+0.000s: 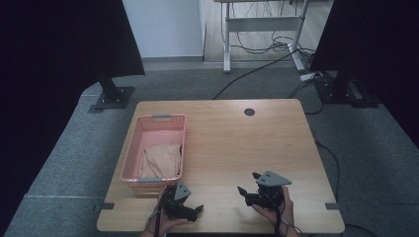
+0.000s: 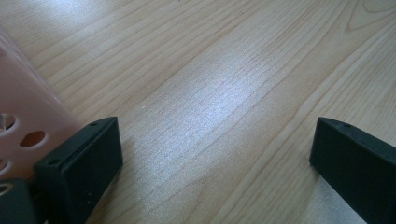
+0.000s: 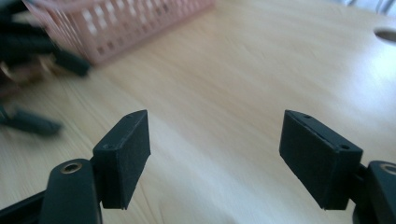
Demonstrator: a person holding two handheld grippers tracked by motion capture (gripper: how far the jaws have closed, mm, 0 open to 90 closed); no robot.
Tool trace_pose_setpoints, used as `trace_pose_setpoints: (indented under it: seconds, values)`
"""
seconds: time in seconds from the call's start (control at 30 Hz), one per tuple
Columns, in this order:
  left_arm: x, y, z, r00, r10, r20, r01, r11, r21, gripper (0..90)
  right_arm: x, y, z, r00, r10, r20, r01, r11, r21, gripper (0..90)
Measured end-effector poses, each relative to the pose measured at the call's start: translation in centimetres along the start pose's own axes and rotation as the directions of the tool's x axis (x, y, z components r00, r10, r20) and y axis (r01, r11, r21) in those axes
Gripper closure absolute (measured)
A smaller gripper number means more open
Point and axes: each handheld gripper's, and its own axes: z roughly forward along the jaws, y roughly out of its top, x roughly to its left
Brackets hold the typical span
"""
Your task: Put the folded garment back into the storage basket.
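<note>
Left gripper (image 1: 190,210) and right gripper (image 1: 249,185) low over desk (image 1: 237,143) near front edge, jaws of both spread wide, nothing between. Pink basket (image 1: 129,157) at desk left, beige cloth (image 1: 160,160) inside.

A pink slotted basket (image 1: 154,148) sits left of centre in the high view, holding crumpled tan cloth (image 1: 162,160).
</note>
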Motion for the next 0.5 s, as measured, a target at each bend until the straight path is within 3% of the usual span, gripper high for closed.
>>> trace_pose_setpoints:
  seconds: [0.2, 0.5]
  values:
    - [0.0, 0.0, 0.0, 1.0, 0.0, 0.0, 0.0, 1.0, 0.0, 2.3, -1.0, -2.7, -0.7, 0.9986, 0.051, 0.016, -0.052, 0.998, 0.032, 24.7]
    - [0.0, 0.0, 0.0, 1.0, 0.001, -0.001, -0.001, 1.0, 0.0, 2.4, -0.5, -2.7, -0.4, 0.9989, 0.044, 0.017, -0.045, 0.998, 0.036, 24.4]
